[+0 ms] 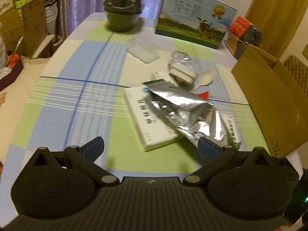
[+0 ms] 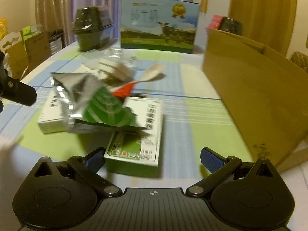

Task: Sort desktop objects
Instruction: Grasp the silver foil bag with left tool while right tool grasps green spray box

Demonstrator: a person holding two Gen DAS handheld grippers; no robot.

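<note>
Left wrist view shows the left gripper (image 1: 151, 147) spread wide and empty above the table's near edge, facing a white medicine box (image 1: 146, 115) under a crumpled foil pouch (image 1: 184, 111). Beside the cardboard box (image 2: 256, 98) at the right edge, probably the sorting bin, the right gripper (image 2: 153, 158) gapes empty over a green-and-white box (image 2: 138, 140).

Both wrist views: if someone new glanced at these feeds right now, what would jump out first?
Probably the crumpled silver foil pouch sprawled across a white box mid-table, with a white spoon just beyond. Next, the tall cardboard box standing open on the right edge of the checked tablecloth, and the blue-green carton with a cow picture at the back. Both the left gripper and right gripper hover open, holding nothing.
</note>
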